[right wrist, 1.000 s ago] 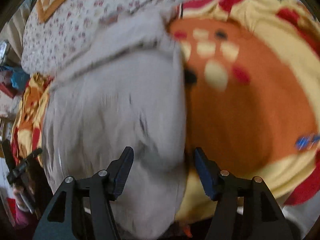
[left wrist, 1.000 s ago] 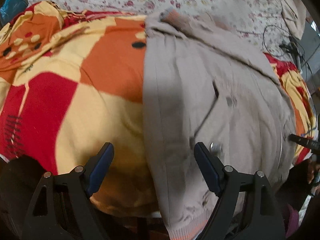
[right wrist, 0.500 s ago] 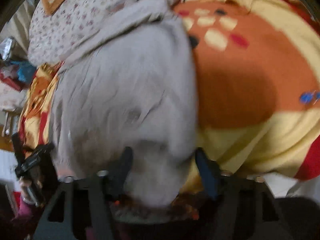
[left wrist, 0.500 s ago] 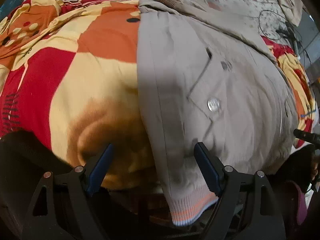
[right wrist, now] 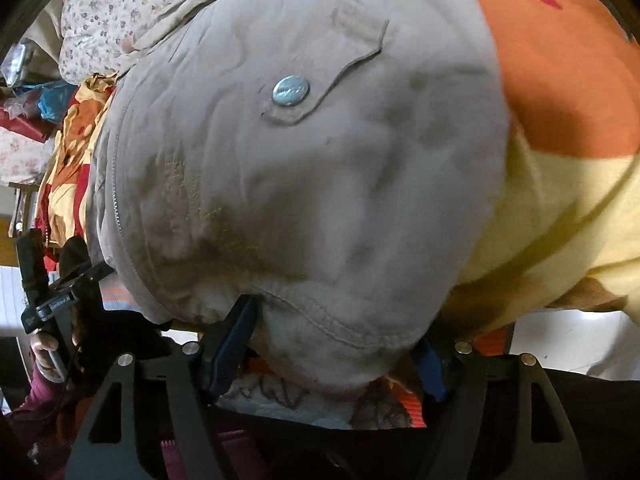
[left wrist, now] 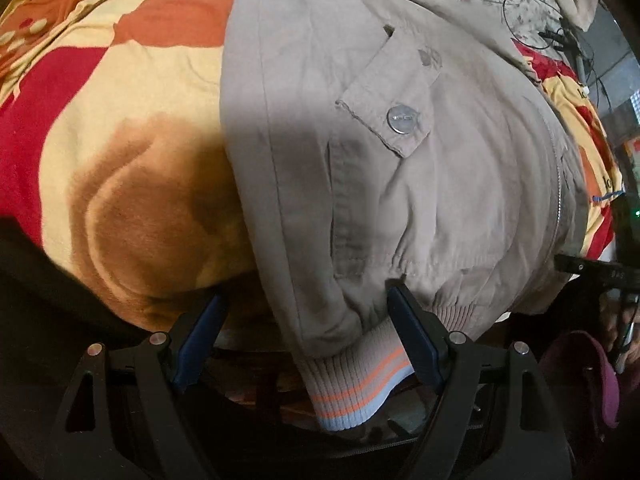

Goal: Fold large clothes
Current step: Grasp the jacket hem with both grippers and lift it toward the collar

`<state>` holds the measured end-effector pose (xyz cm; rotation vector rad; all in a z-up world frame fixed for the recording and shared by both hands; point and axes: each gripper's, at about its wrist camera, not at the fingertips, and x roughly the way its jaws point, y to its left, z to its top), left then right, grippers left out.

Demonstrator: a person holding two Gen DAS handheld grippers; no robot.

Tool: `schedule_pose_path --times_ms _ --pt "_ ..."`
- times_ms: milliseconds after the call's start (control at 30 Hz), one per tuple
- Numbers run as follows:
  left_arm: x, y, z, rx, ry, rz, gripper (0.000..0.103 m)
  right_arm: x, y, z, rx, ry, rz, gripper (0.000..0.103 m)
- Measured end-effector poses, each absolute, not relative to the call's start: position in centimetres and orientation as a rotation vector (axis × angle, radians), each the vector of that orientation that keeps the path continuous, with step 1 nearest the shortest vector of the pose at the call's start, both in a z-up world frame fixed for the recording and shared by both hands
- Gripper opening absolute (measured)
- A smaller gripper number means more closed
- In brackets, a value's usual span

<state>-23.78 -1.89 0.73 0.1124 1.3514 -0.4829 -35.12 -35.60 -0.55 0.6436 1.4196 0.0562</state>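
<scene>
Lying on a patterned blanket, beige jacket, ribbed hem at lower centre between released left gripper jaws, right gripper jaws just widening, unclenched around jacket edge.

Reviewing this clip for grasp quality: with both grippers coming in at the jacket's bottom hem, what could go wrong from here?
1. The left gripper is open around the striped cuff, not the hem; closing might catch only the sleeve.
2. The right gripper has just been opening, with the jacket bulging between its fingers; a bite could take a thick bunch, or the blanket beneath.
3. The jacket edge hangs off the bed, so a weak grip might let it slide.
</scene>
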Motion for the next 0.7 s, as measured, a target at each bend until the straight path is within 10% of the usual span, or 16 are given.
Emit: schedule_pose_path --times_ms 200,267,300,367,700 --pt "-23.3 -1.6 0.6 0.096 1.357 -0.496 0.081 -35.6 -35.0 -0.9 0.655 1.434 0.071 0.065" --pt "-23.3 -1.3 0.6 0.080 1.369 -0.521 0.058 -35.8 -34.6 -0.4 0.643 1.441 0.095 0.034" --pt "-23.4 -1.1 0.8 0.073 1.382 -0.552 0.032 -36.0 -34.6 0.0 0.637 1.436 0.098 0.028" --pt "-23.8 -0.8 1.4 0.073 1.373 -0.580 0.017 -36.5 -34.8 1.0 0.647 1.402 0.104 0.018" --pt "-22.2 -0.4 11.2 0.015 1.121 -0.711 0.014 -36.2 -38.8 9.3 0.840 1.017 0.215 0.012"
